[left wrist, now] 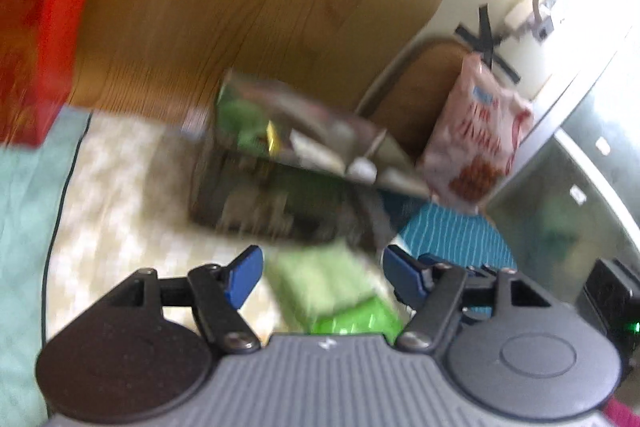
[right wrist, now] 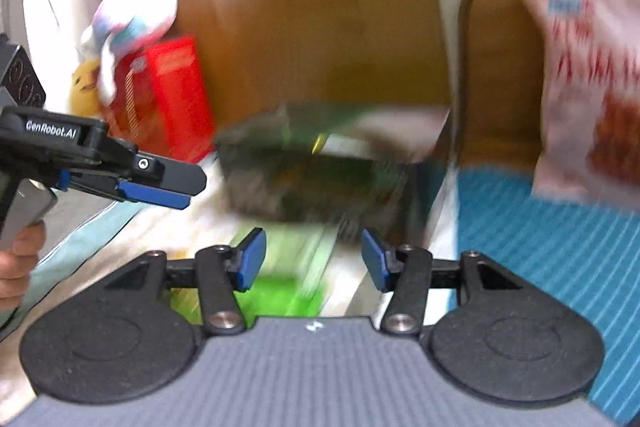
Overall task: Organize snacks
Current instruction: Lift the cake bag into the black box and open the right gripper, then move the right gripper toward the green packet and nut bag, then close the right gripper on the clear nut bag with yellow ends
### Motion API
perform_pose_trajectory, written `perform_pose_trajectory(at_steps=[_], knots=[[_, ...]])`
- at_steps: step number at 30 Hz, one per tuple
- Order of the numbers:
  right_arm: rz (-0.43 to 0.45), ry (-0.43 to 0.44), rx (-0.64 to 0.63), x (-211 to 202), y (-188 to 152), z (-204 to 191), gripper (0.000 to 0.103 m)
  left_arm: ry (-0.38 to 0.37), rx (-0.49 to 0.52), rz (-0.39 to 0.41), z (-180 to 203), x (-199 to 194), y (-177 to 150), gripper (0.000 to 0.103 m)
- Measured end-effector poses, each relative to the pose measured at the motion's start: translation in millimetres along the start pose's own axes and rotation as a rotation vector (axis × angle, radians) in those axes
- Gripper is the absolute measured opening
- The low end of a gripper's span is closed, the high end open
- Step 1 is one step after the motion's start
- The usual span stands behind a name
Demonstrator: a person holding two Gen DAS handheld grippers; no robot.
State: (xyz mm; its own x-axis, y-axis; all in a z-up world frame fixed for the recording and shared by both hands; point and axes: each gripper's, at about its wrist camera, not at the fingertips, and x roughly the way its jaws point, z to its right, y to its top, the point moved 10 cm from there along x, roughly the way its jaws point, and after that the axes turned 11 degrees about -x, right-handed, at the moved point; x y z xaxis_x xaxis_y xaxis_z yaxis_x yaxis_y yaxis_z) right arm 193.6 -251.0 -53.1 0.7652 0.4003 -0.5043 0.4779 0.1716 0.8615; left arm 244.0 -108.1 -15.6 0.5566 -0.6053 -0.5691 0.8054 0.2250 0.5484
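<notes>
Both views are blurred, so we describe only what we can read. Our left gripper [left wrist: 322,277] has its 2 blue pads wide apart and holds nothing; a green snack pack [left wrist: 336,291] lies on the pale patterned cloth [left wrist: 120,195] just below the gap between them, but we cannot tell if a pad touches it. Our right gripper [right wrist: 310,265] also has its fingers apart and empty, and the same green pack shows as a smear under it. In the right view the left gripper appears from the side at the left edge, held by a hand [right wrist: 16,267], and it points toward the dark basket [left wrist: 280,187]. This basket stands a little farther on the cloth, in front of the wooden panel [left wrist: 260,7], and some packets, green and white, already lie inside it. We judge that it is the place where the snacks are collected. A red box [left wrist: 36,27] stands upright at the far left against the panel, with a soft toy [right wrist: 132,19] over it. A pink snack bag [left wrist: 476,143] leans upright at the far right, near the blue striped mat [left wrist: 460,239]. We think the green pack is the next thing to pick, because both grippers are open over it.
</notes>
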Motion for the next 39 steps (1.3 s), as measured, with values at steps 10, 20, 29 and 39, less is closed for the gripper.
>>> perform_pose_trajectory(at_steps=[10,20,29,39], knots=[[-0.101,0.112,0.098,3.2,-20.7,-42.8,0.055,0.168,0.07,0.011,-36.4,-21.1,-58.3,0.067],[-0.082,0.165,0.032,-52.1,-51.8,-97.0,0.056,0.155,0.156,-0.01,-21.8,-69.3,-123.3,0.068],[0.05,0.051,-0.065,-88.1,-41.0,-110.9,0.059,0.09,0.005,0.015,-53.2,-125.7,-141.7,0.069],[0.01,0.214,-0.226,-51.8,-26.5,-184.3,0.058,-0.11,-0.263,-0.016,-79.2,-170.2,-155.3,0.069]])
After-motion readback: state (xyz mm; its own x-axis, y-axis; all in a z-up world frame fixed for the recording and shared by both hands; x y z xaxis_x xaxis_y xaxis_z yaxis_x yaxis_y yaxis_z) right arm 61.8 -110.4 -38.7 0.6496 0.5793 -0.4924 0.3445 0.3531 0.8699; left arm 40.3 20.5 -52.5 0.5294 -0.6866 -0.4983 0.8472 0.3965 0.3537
